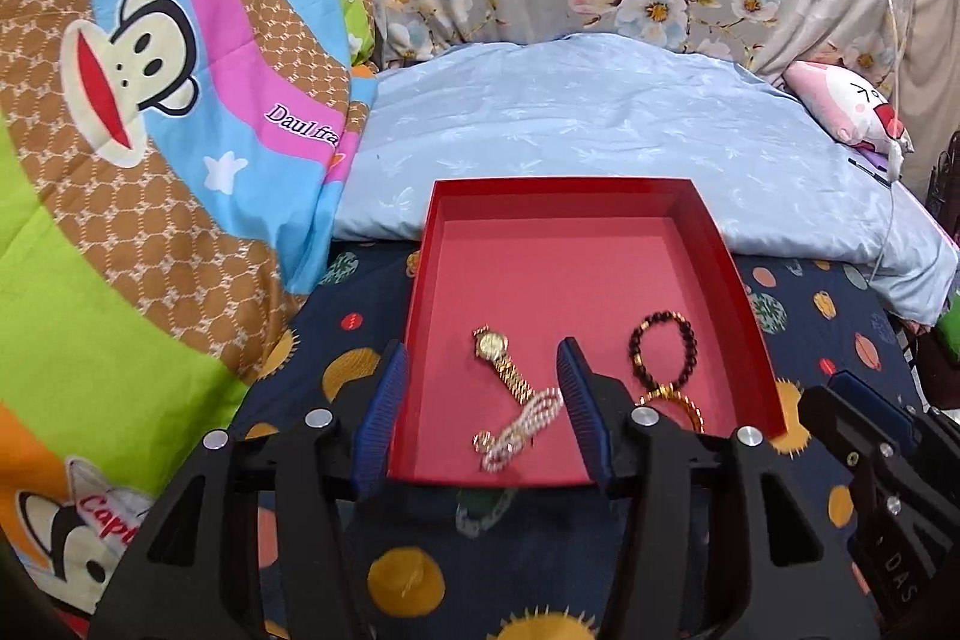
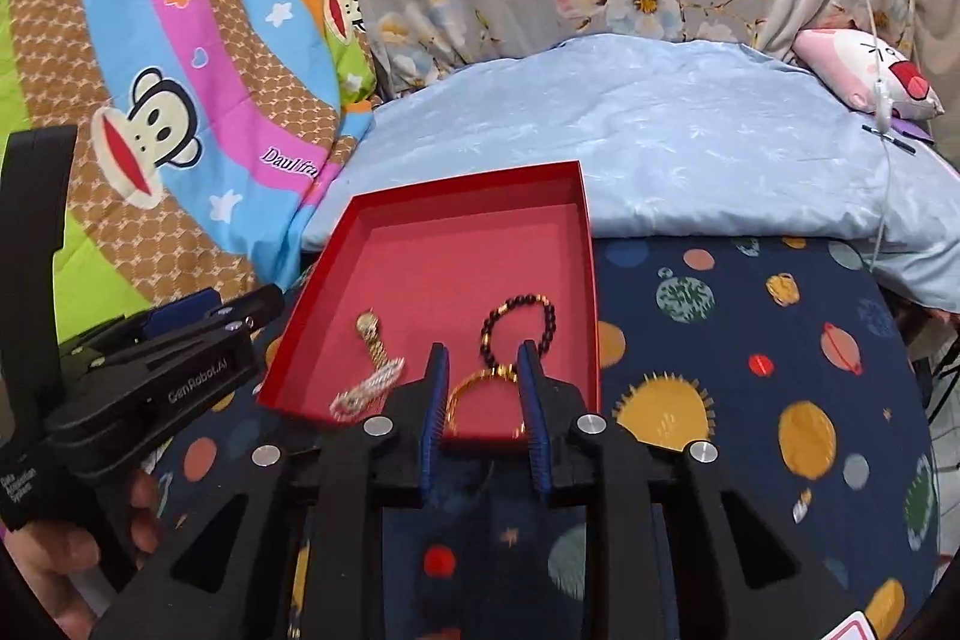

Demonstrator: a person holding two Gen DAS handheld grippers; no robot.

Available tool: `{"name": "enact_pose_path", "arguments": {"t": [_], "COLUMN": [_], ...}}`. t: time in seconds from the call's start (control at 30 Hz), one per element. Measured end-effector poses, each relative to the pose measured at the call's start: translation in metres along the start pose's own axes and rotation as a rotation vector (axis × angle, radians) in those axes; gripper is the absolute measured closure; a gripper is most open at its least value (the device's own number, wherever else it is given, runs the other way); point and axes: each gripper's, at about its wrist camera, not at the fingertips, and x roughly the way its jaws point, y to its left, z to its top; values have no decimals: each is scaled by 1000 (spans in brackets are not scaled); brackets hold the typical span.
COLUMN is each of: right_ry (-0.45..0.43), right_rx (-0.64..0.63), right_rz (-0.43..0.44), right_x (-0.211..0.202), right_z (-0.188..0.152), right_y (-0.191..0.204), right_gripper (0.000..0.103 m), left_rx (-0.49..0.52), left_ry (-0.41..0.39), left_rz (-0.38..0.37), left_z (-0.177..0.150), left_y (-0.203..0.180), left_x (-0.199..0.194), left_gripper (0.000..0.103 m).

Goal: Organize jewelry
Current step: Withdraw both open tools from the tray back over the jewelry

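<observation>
A shallow red box [image 1: 708, 244] [image 2: 588, 220] lies on the planet-print bedsheet. In it lie a gold watch [image 1: 501, 358] [image 2: 373, 334], a pale chain bracelet [image 1: 516, 430] [image 2: 369, 388], a dark bead bracelet [image 1: 663, 346] [image 2: 519, 325] and a gold bangle [image 1: 684, 403] [image 2: 474, 388]. My left gripper [image 1: 480, 382] is open, its fingers straddling the box's near left part above the watch and chain. My right gripper [image 2: 480, 376] is open over the box's near edge, its fingers either side of the gold bangle.
A light blue pillow [image 1: 600, 118] lies behind the box. A cartoon-monkey quilt [image 1: 150, 100] is heaped at the left. A pink plush toy [image 1: 846, 100] and a white cable lie at the far right. Floral cloth hangs at the back.
</observation>
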Motion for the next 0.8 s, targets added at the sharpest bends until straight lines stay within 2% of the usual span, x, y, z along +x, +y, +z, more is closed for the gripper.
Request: {"name": "enact_pose_path", "arguments": {"t": [0.23, 0.37, 0.6, 0.8], "right_ry": [21, 48, 128, 180], "right_rx": [-6, -7, 28, 52], "right_rz": [4, -6, -14, -26], "right_x": [-45, -68, -90, -96], "right_z": [-39, -69, -123, -155], "right_y": [10, 10, -1, -10], "right_gripper": [79, 77, 77, 77], "left_rx": [-15, -32, -80, -74], "left_ry": [10, 40, 135, 165], "left_rz": [-21, -26, -26, -50], "left_z": [-33, -64, -125, -161], "left_y": [6, 17, 44, 45], "left_x": [-47, -66, -79, -89], "left_gripper": [47, 45, 45, 45]}}
